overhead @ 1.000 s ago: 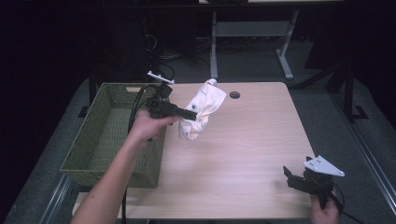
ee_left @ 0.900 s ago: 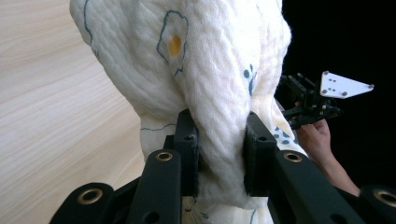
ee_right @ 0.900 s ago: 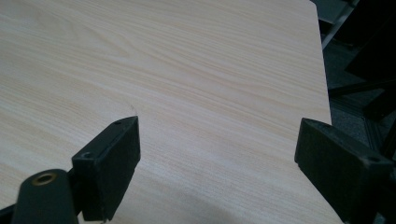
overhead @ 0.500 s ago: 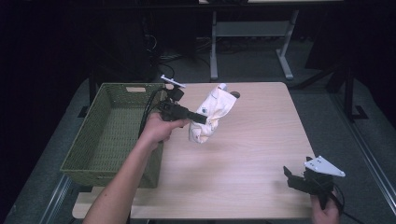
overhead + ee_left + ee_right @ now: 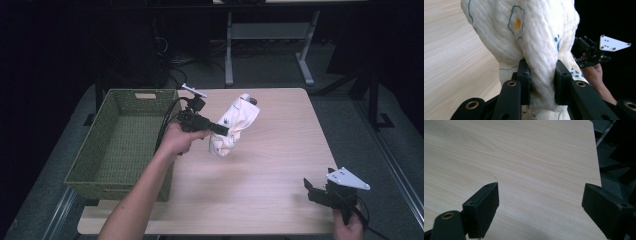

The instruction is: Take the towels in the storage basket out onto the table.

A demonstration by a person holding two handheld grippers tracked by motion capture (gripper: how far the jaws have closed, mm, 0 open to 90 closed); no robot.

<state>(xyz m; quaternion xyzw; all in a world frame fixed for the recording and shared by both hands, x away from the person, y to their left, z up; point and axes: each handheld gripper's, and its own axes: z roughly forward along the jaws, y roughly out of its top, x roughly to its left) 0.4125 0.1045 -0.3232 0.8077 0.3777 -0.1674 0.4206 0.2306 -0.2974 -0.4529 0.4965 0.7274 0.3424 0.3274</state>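
Cloth point(image 5: 234, 128) hangs in the air over the table point(image 5: 280, 150), bunched and pinched in my left claw point(image 5: 223, 131); in the left gripper view the jaws are clamped tight on a thick fold of it point(image 5: 541, 57). Over the last second I have carried it to my right, farther from the basket point(image 5: 102, 150) and out over the middle of the table, and the bundle has tipped so its upper end now points up toward the far edge. If the basket is where it belongs, I judge that I am moving the wrong way, or shaking it out first.

My right claw point(image 5: 320, 192) has not moved: it waits low at the near right corner, jaws spread wide and empty, with bare wood point(image 5: 529, 165) beneath them.

Room is plentiful. The tabletop around the cloth is bare, and the right claw is well apart from it. The basket's near wall stands just beside my left forearm point(image 5: 145, 190), so a swing back would have to lift over that rim. The table's far edge is close behind the cloth's top.
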